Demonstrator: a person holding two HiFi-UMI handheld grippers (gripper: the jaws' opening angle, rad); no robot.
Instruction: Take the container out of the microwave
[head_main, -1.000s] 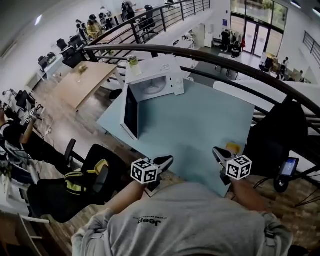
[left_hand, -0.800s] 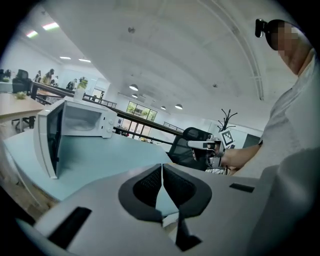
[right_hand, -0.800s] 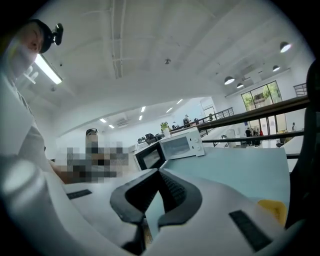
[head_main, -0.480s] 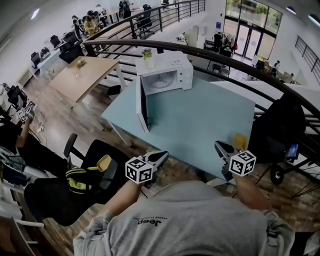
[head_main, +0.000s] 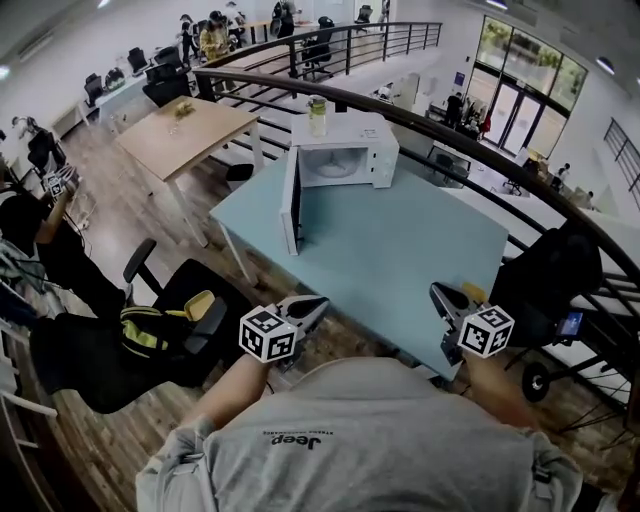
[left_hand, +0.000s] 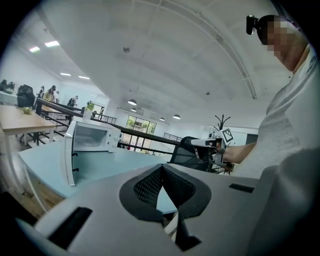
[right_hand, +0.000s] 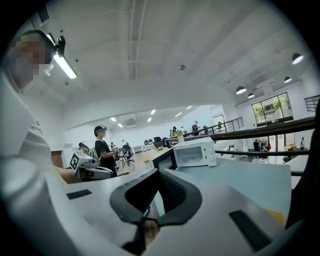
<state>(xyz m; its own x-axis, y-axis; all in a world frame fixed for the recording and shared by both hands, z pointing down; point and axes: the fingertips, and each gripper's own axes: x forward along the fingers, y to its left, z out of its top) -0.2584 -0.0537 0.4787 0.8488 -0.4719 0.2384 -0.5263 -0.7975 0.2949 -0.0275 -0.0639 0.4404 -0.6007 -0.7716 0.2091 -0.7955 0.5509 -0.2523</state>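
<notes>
Meeting at their tips, the jaws of the left gripper (left_hand: 161, 168) hold nothing, and those of the right gripper (right_hand: 159, 171) are likewise together and empty. Both hover at the near edge of the table (head_main: 400, 250). Well ahead of them, at its far edge, the microwave (head_main: 345, 160) stands with its door (head_main: 291, 205) swung open. Whether the container sits inside cannot be told.

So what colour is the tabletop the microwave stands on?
Pale blue; the tabletop shows best in the head view.
</notes>
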